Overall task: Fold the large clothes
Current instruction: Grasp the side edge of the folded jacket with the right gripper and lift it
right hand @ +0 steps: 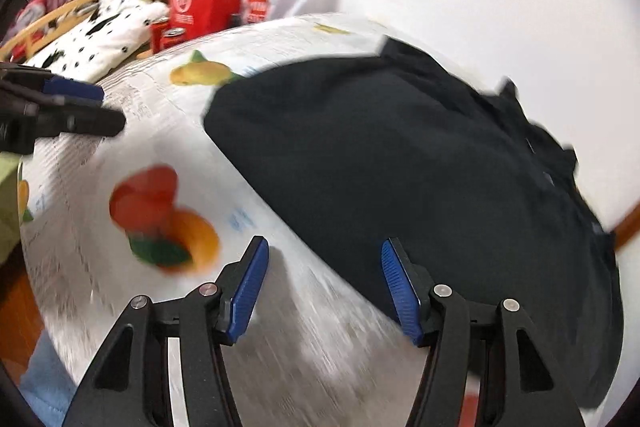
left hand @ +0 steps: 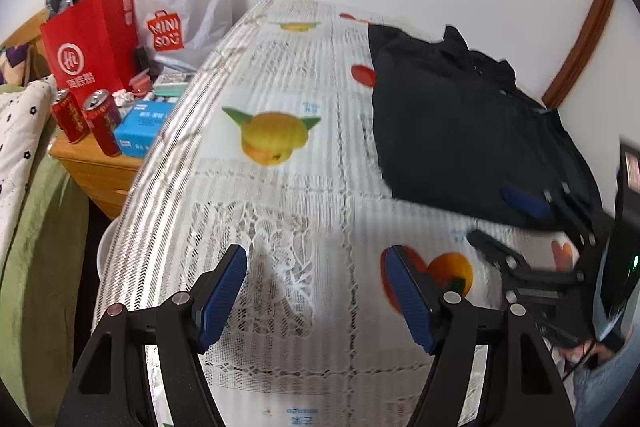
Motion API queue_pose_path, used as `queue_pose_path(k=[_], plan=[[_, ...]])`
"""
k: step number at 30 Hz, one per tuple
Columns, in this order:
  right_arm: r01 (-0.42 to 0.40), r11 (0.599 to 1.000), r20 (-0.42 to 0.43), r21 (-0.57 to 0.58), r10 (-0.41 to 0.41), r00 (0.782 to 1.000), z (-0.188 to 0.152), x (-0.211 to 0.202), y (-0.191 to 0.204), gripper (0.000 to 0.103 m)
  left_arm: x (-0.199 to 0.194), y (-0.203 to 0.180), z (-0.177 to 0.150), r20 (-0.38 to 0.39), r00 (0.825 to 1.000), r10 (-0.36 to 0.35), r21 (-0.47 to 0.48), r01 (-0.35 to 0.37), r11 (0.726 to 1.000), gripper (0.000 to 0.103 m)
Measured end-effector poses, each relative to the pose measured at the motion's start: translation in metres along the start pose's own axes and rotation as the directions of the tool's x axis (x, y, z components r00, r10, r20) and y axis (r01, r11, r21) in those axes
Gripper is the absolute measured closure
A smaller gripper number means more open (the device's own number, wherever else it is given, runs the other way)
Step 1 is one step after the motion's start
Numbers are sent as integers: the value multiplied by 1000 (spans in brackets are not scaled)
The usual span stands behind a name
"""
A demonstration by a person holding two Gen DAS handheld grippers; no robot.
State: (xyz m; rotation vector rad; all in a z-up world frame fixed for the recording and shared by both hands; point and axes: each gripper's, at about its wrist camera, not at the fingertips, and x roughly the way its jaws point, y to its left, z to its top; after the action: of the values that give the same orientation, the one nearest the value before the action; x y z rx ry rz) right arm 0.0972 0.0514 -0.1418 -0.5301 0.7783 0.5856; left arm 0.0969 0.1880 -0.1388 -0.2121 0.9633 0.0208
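A dark, nearly black garment (left hand: 448, 115) lies folded in a thick heap on the far right part of the table, which is covered by a white lace cloth with fruit prints (left hand: 280, 67). My left gripper (left hand: 316, 255) hangs open over bare cloth, left of the garment, with nothing between its blue pads. In the right wrist view the garment (right hand: 400, 155) fills the middle and right. My right gripper (right hand: 326, 245) is open at the garment's near edge, its right pad over the dark fabric and its left pad over the tablecloth (right hand: 280, 327). Nothing is clamped between them. This view is blurred.
Left of the table stands a wooden cabinet (left hand: 96, 171) with two red cans (left hand: 102, 123), a blue box (left hand: 140, 129), a red paper bag (left hand: 94, 39) and a white shopping bag (left hand: 188, 7). A bed with green sheet (left hand: 36, 247) is further left. A white wall runs behind.
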Motion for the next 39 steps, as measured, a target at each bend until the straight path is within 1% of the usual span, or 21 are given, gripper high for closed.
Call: queue_pose_path(k=[3, 6, 9, 10, 12, 13, 14, 15, 17, 20, 23, 25, 28, 29, 32, 34, 36, 38, 39], plan=[[-19, 1000, 3, -6, 19, 1000, 18, 13, 2, 45, 7, 3, -1, -4, 1000, 4, 10, -4, 1000, 33], [-33, 999, -5, 11, 33, 999, 33, 24, 0, 44, 12, 4, 0, -1, 1000, 11, 19, -11, 1000, 33], [-18, 1000, -7, 17, 18, 1000, 43, 32, 6, 44, 14, 3, 4, 9, 1000, 15, 37, -15, 999, 33], [-9, 1000, -6, 19, 9, 1000, 46, 35, 7, 46, 15, 3, 4, 7, 1000, 16, 37, -16, 999, 33], [-9, 1000, -6, 20, 9, 1000, 49, 38, 10, 61, 16, 3, 6, 2, 1000, 17, 37, -17, 999, 33], [-15, 1000, -9, 24, 15, 1000, 51, 39, 11, 81, 16, 2, 6, 4, 1000, 16, 39, -16, 999, 33], [-5, 999, -10, 33, 5, 1000, 53, 38, 11, 88, 17, 1, 7, 4, 1000, 17, 45, -17, 999, 33], [8, 999, -11, 46, -8, 1000, 56, 36, 9, 91, 17, 0, 7, 3, 1000, 20, 48, -20, 999, 33], [-8, 996, 15, 86, 6, 1000, 60, 27, 2, 94, 18, -2, 9, 3, 1000, 26, 56, -26, 998, 33], [-36, 981, 112, 191, 15, 994, 63, -2, -23, 95, 17, -6, 10, 9, 1000, 21, 65, -22, 998, 33], [-29, 950, 200, 310, -35, 979, 58, -33, -58, 95, 17, -12, 12, 18, 1000, 25, 79, -27, 997, 33], [-20, 918, 242, 397, -83, 967, 50, -51, -87, 96, 15, -18, 12, 30, 999, 33, 90, -36, 995, 33], [1, 865, 266, 502, -156, 951, 33, -66, -126, 96, 14, -25, 13, 44, 998, 45, 102, -49, 994, 33], [2, 840, 268, 543, -175, 947, 24, -69, -140, 96, 13, -29, 12, 49, 998, 50, 106, -55, 993, 33], [-9, 772, 254, 635, -198, 947, 1, -71, -169, 96, 12, -39, 12, 54, 997, 52, 119, -58, 991, 33], [9, 730, 227, 683, -225, 948, -14, -67, -185, 96, 12, -46, 12, 56, 997, 54, 129, -61, 990, 33], [37, 690, 185, 723, -245, 952, -30, -60, -198, 96, 12, -55, 12, 61, 996, 59, 144, -67, 987, 33], [48, 652, 147, 757, -242, 959, -45, -50, -208, 96, 11, -63, 11, 67, 996, 61, 158, -71, 985, 33], [60, 639, 124, 767, -239, 963, -52, -47, -211, 96, 11, -67, 12, 71, 996, 57, 164, -68, 984, 33]])
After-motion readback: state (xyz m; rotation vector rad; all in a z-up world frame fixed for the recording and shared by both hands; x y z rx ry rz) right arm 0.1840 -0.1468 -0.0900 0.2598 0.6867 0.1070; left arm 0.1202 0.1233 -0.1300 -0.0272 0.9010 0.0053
